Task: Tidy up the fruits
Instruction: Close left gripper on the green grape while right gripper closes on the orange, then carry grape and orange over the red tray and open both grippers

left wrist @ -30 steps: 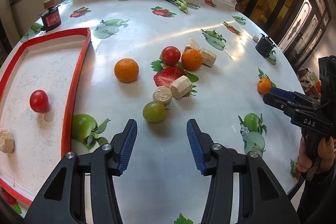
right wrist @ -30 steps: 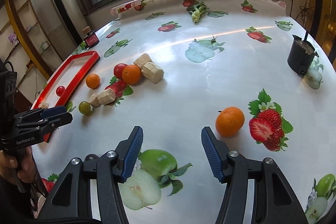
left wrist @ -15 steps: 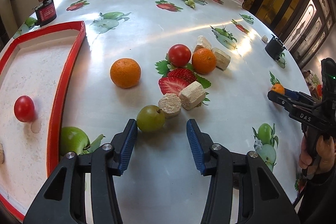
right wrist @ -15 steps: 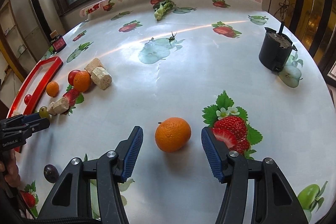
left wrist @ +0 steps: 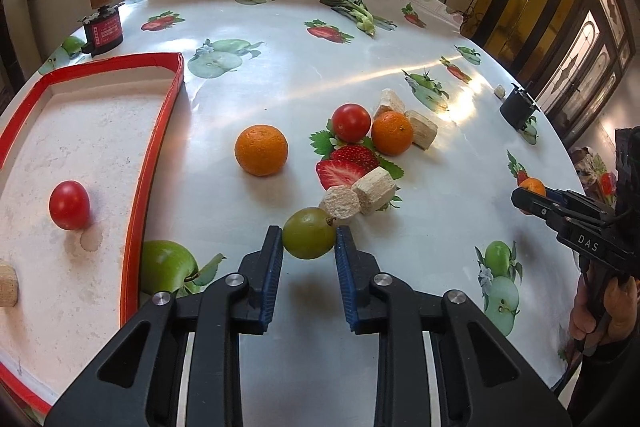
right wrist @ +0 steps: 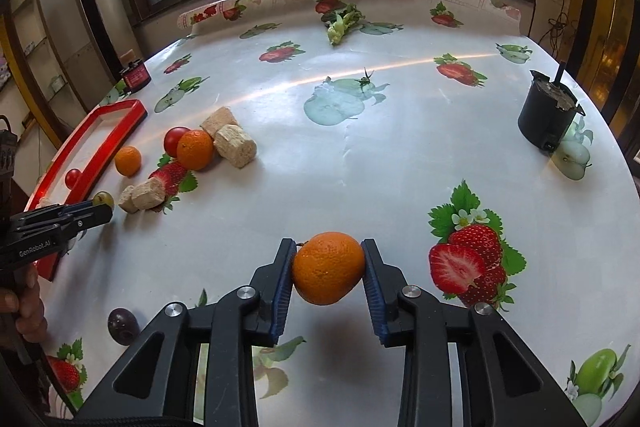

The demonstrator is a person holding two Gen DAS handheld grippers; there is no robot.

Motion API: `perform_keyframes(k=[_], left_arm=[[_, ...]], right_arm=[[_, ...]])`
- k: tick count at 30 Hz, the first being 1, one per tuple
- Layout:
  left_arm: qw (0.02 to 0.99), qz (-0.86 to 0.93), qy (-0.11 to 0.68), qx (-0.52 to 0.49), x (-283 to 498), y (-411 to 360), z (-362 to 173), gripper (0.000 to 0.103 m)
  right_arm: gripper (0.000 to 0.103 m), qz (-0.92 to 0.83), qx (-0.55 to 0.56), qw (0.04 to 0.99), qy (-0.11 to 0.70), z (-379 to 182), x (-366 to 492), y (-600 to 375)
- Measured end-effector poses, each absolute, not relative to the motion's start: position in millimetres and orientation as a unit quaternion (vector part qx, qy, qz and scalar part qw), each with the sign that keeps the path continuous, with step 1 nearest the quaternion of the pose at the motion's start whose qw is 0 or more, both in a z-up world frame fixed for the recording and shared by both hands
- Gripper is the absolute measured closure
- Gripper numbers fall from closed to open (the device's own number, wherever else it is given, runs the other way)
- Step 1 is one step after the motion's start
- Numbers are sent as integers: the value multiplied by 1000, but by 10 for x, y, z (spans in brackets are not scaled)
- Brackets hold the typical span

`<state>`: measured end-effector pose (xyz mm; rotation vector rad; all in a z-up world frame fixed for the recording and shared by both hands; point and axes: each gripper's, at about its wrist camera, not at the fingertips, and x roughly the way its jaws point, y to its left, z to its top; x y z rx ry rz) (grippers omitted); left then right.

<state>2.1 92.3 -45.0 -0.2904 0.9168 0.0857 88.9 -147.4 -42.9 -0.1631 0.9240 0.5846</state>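
Observation:
My left gripper (left wrist: pixel 309 231) is shut on a small green fruit (left wrist: pixel 308 243), held just off the fruit-print tablecloth beside two beige blocks (left wrist: pixel 360 195). The red-rimmed tray (left wrist: pixel 154 155) lies to its left with a red tomato (left wrist: pixel 69 205) inside. Two oranges (left wrist: pixel 261 149) (left wrist: pixel 392 133) and a second tomato (left wrist: pixel 351 123) rest on the cloth ahead. My right gripper (right wrist: pixel 328 245) has its jaws closing, and both pads press on an orange (right wrist: pixel 328 269). In the right wrist view the left gripper (right wrist: pixel 100 211) sits at the far left by the tray (right wrist: pixel 100 147).
A black pot (right wrist: pixel 548 115) stands at the right edge. A dark plum (right wrist: pixel 123 325) lies near the front left. A red-labelled jar (left wrist: pixel 102 29) and a green vegetable (left wrist: pixel 356 11) sit at the back. Two more beige blocks (left wrist: pixel 420 129) lie by the oranges; another (left wrist: pixel 8 285) is in the tray.
Both grippers advanced onto their fruit and closed: the left from open to gripping the green fruit, the right from open to pressing on the orange.

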Motion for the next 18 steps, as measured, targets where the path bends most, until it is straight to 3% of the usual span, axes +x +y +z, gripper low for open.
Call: perform_keyframes(k=[18], left_arm=[[895, 85, 411, -151, -413, 1280, -181, 79]], right_arm=[[69, 374, -103, 817, 427, -294, 470, -722]])
